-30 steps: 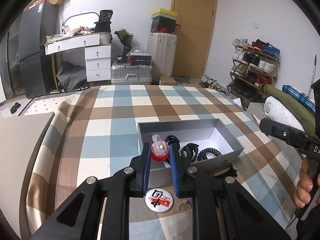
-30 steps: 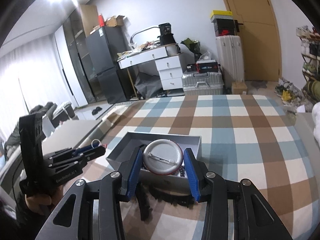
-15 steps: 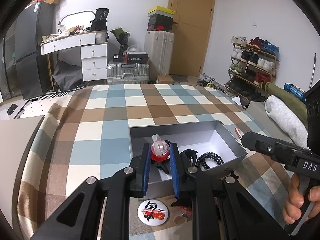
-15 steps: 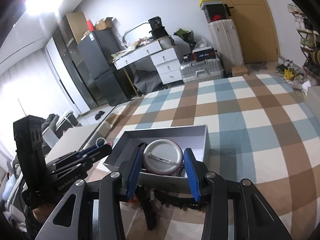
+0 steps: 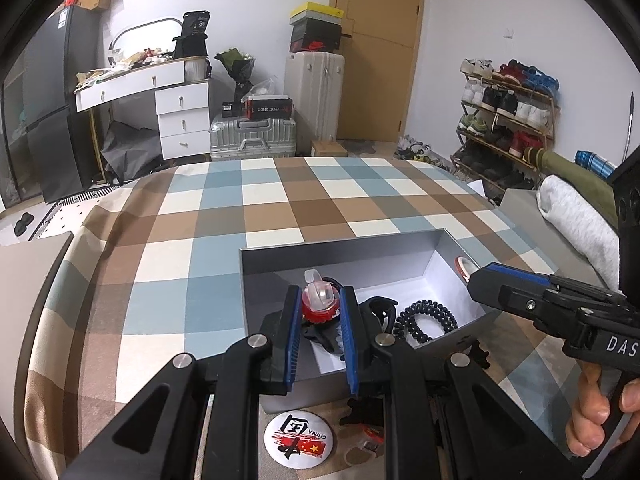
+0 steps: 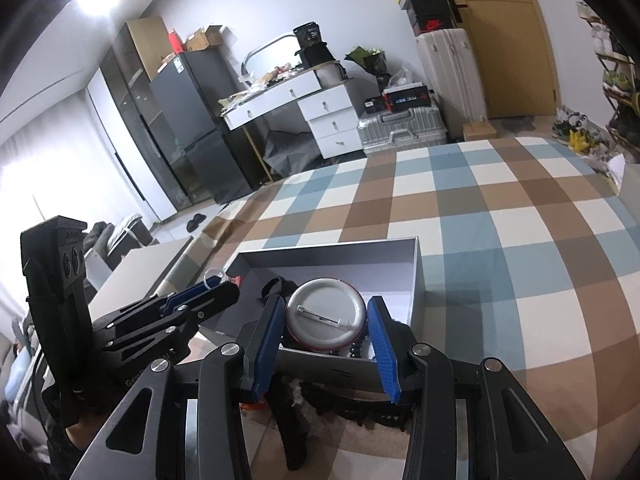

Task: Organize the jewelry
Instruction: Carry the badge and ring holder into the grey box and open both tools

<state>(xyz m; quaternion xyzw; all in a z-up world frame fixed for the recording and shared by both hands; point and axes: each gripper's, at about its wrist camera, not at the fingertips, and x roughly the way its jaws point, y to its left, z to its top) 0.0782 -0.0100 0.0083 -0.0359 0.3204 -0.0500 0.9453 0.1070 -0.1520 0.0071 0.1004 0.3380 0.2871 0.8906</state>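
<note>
An open grey box (image 5: 340, 246) (image 6: 416, 280) sits on the checked bedspread. My left gripper (image 5: 320, 308) is shut on a red and clear ring-like trinket (image 5: 319, 300) held over the box's near left part. My right gripper (image 6: 326, 318) is shut on a round pin badge (image 6: 326, 314), back side up, over the box's near edge; it also shows in the left wrist view (image 5: 508, 292). Inside the box lie a black bead bracelet (image 5: 424, 320) and a black hair clip (image 5: 376, 312).
A round white badge with red print (image 5: 299, 438) and small dark and red items (image 5: 364, 420) lie on the spread in front of the box. A grey lid or board (image 6: 136, 276) lies left of the bed. Drawers, suitcases and a shoe rack stand beyond.
Both grippers have moved forward and lower over the box, each still holding its item. The box looms larger in both views.
</note>
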